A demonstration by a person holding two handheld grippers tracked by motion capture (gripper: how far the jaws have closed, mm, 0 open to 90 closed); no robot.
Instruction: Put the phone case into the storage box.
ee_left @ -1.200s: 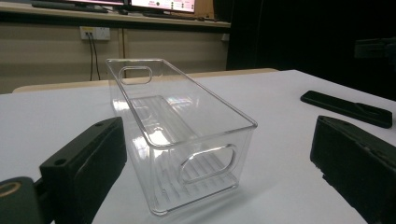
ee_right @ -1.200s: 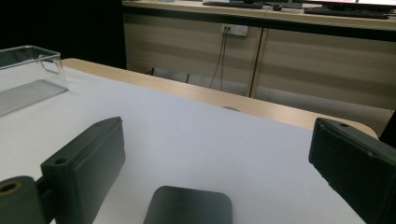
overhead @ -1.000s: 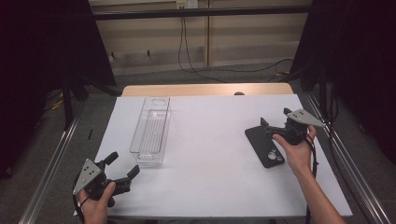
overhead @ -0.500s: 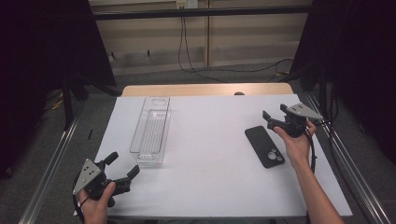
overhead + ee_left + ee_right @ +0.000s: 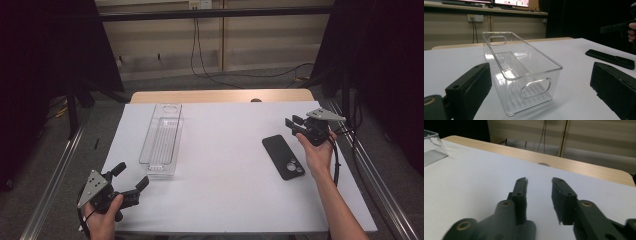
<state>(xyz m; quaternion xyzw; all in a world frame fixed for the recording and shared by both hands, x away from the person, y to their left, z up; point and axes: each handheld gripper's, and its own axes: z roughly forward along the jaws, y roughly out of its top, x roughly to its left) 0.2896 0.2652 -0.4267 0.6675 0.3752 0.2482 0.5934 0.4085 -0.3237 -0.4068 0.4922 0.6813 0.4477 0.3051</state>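
A clear plastic bin [image 5: 162,140] stands lengthwise on the white table sheet, left of centre. A black phone [image 5: 283,156] lies flat, camera side up, at the right. My right gripper [image 5: 295,122] hovers just beyond the phone's far end, apart from it. Its jaws have just been closing, and a narrow gap with nothing in it remains between them [image 5: 539,181]. My left gripper [image 5: 131,176] rests near the front left corner, jaws wide open, aimed at the bin's near end [image 5: 524,62]. In the left gripper view the phone [image 5: 610,58] lies to the right.
The white sheet [image 5: 225,175] covers the table, with a wooden strip [image 5: 220,96] along its far edge. Metal rails [image 5: 50,185] run down both sides. A corner of the bin [image 5: 432,147] shows at the far left in the right gripper view.
The right gripper has lifted away from the phone toward the far right, and its jaws have narrowed. The phone lies flat on the sheet. The left gripper has not moved.
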